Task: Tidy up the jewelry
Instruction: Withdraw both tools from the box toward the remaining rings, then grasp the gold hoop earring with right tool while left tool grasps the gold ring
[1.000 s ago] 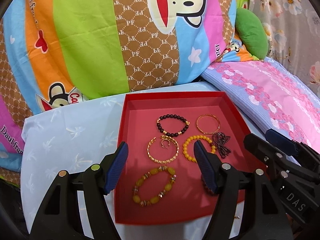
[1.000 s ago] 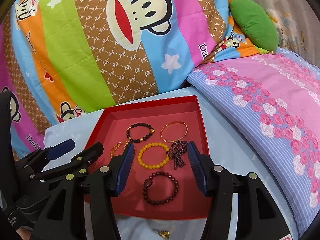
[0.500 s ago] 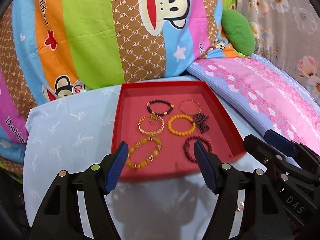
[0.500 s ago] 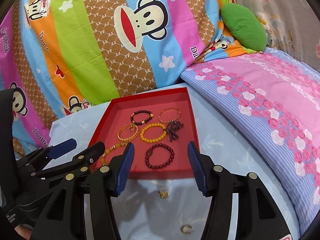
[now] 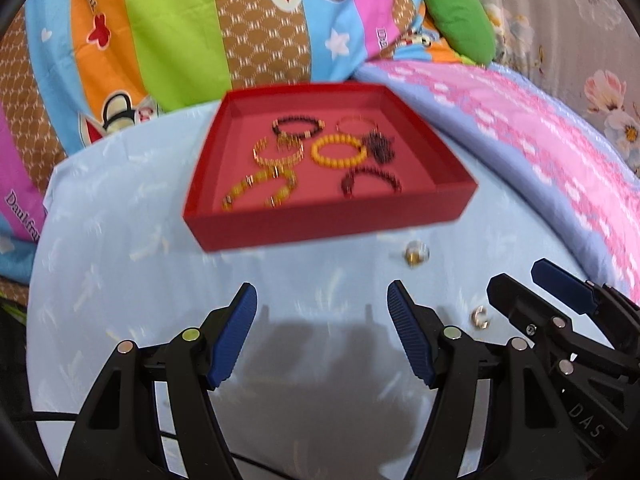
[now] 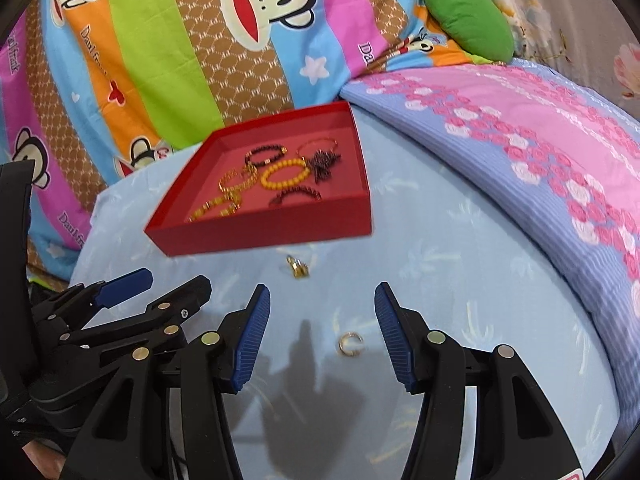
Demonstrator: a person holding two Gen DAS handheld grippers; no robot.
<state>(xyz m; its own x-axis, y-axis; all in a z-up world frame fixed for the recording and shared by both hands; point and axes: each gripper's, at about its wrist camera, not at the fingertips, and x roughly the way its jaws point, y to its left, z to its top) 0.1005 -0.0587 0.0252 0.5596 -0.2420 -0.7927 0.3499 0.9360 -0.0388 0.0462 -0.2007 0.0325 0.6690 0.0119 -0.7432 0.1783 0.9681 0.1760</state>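
A red tray (image 5: 328, 224) (image 6: 260, 230) sits on the light blue cloth and holds several bracelets, among them a yellow bead one (image 5: 339, 151) (image 6: 285, 174) and a dark red bead one (image 5: 372, 180). A small gold ring (image 5: 416, 255) (image 6: 298, 269) lies on the cloth just in front of the tray. A silver open ring (image 5: 480, 317) (image 6: 350, 344) lies nearer. My left gripper (image 5: 322, 328) is open and empty above the cloth. My right gripper (image 6: 320, 332) is open and empty, with the silver ring between its fingers' line.
A striped monkey-print pillow (image 6: 180, 40) stands behind the tray. A pink and lilac flowered quilt (image 6: 520, 128) lies at the right. A green cushion (image 6: 468, 20) rests at the back right. The light blue cloth (image 5: 120, 280) extends left of the tray.
Both grippers have drawn back from the tray and stay open. The two small rings on the cloth in front of the tray have come into view.
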